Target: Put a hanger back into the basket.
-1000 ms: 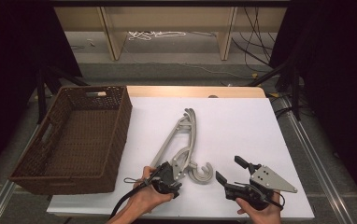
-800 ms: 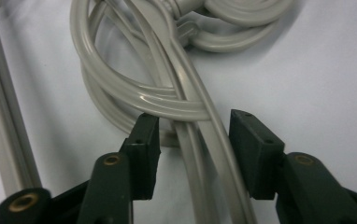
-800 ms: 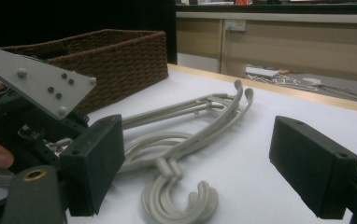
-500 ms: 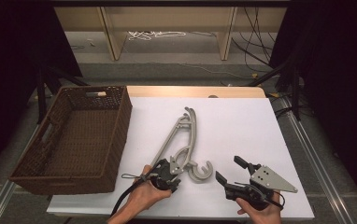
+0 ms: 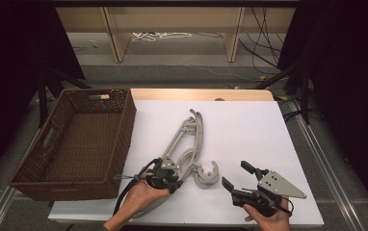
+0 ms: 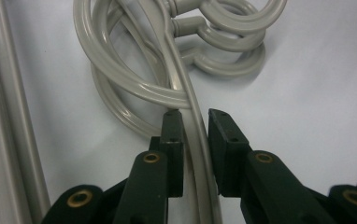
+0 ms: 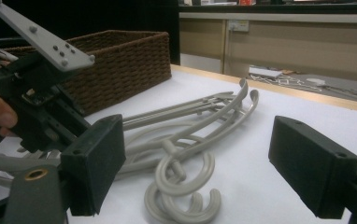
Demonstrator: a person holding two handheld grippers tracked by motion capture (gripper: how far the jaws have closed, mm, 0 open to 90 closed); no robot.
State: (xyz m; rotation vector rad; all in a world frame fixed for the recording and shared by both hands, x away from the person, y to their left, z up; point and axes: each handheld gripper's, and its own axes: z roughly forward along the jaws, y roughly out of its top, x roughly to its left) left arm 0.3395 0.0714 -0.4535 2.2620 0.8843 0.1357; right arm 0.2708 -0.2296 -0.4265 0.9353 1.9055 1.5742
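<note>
A stack of grey plastic hangers (image 5: 188, 144) is observed lying on the white table (image 5: 249, 125), immediately ahead of the left gripper (image 5: 168, 169) and ahead and to the inner side of the right gripper (image 5: 242, 177). The left gripper's jaws have just been closing, and in the left gripper view they are seen pinching one thin arm of a hanger (image 6: 196, 135), the pads set against it on both sides. The hooks (image 6: 228, 32) are seen beyond the jaws, piled on one another. The right gripper is held spread wide, nothing between its jaws, just beside the hooks but apart from them.

The wicker basket (image 5: 81, 139) stands to the outer side of the left gripper and is seen to hold nothing. It is judged that the grasp is made but no hanger is lifted clear; the whole stack rests on the table. Lifting, carrying across and placing in the basket are judged outstanding for every hanger.
</note>
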